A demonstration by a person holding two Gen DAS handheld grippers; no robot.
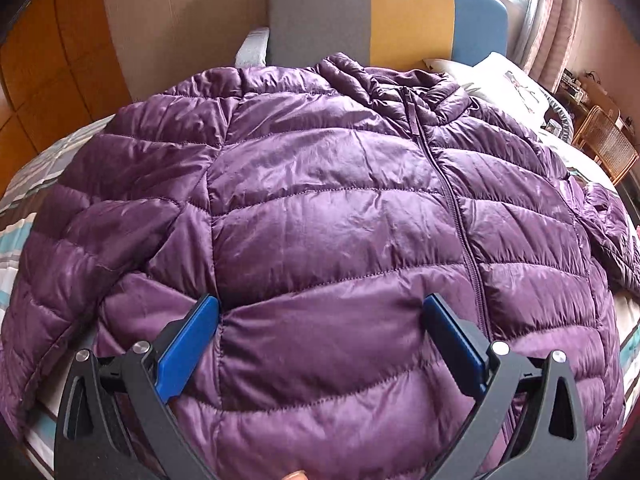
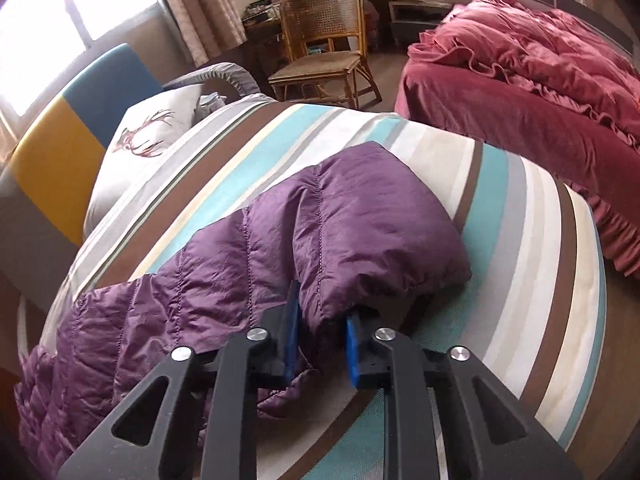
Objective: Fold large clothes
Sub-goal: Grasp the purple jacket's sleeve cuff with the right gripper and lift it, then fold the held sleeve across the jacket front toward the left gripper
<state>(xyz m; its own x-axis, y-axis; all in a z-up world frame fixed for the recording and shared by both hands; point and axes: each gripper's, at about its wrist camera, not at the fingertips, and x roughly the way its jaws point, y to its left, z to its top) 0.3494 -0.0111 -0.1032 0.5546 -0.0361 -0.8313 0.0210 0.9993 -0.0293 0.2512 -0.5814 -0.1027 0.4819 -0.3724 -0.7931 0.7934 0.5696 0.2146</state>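
A purple quilted puffer jacket (image 1: 320, 208) lies front up on a striped bed, its zipper (image 1: 452, 200) running down the middle and its collar toward the headboard. My left gripper (image 1: 322, 308) hovers over the jacket's lower front, jaws wide apart with only flat fabric beneath them. In the right wrist view the jacket's sleeve (image 2: 360, 232) stretches across the striped bedsheet (image 2: 500, 208). My right gripper (image 2: 322, 316) is shut on the sleeve's cuff end, its blue pads (image 2: 294, 320) pinching a fold of the purple fabric.
A grey, yellow and blue headboard (image 1: 400, 12) stands behind the jacket, with a deer-print pillow (image 2: 156, 128) beside it. A rattan chair (image 2: 324, 44) and a bed covered in red ruffled bedding (image 2: 520, 80) stand beyond the striped bed. A fingertip (image 1: 296, 475) shows at the bottom edge.
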